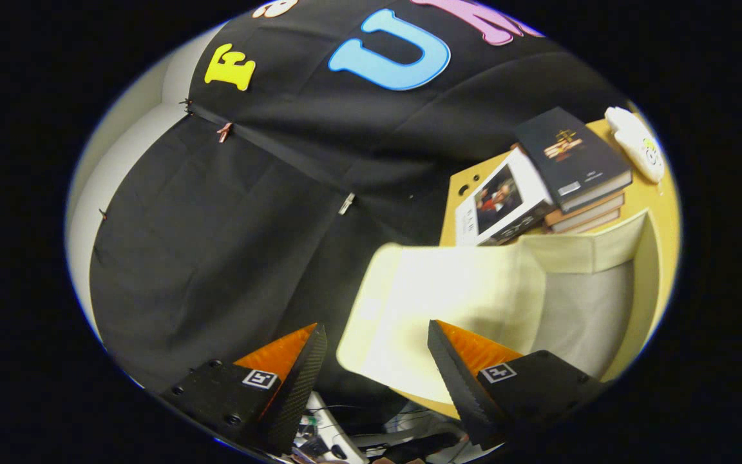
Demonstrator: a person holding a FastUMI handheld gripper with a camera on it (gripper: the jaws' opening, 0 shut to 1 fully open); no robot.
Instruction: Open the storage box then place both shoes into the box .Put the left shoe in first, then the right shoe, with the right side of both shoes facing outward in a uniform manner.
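wall: black cloth (216,212) (pinned with clips) | furniture: tan table (657,193) | books (570,161) stacked on it

A light wooden table (664,193) holding a cream fabric storage box (577,303) with its lid flap (448,309) hanging open over the table edge, a stack of books (570,171) just beyond the box, and a small white object (635,143) beside the books
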